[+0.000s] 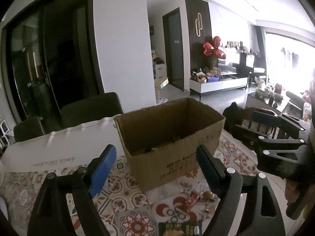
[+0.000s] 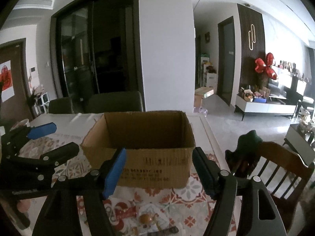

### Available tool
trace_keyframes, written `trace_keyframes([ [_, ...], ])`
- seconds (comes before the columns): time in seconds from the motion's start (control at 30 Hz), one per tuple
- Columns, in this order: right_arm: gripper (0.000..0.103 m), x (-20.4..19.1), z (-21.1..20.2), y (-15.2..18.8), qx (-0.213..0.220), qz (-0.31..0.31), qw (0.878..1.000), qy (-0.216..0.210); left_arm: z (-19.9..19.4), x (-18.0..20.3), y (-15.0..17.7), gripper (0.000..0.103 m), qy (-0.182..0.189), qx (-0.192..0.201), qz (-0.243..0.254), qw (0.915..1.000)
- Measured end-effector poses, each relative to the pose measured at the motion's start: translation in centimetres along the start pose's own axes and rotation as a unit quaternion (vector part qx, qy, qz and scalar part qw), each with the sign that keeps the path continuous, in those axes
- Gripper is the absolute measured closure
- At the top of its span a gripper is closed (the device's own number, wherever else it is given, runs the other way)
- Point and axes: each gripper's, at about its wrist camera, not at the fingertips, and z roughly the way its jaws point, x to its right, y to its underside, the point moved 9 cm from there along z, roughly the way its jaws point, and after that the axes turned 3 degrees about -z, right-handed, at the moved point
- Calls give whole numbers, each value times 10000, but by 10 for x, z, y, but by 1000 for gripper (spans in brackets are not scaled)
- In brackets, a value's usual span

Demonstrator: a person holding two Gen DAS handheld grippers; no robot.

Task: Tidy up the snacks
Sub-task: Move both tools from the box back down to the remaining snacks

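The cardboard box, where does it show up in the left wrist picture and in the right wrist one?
Left wrist view: the cardboard box sits centre frame, turned corner-on, just beyond the open left gripper.
Right wrist view: the same box sits centre frame, its printed side facing the open right gripper.
Shared landmark: the red balloons by the dark slatted wall.
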Motion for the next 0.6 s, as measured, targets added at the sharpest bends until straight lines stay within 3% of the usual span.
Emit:
trace_keyframes([
  [0.4,33,-1,-1,53,-491,-203,9986,1,8,19,47,20,222,-345,423,9983],
  [0.6,33,-4,9,83,-962,-290,9948,-187,22,29,74,20,417,-694,624,9948],
])
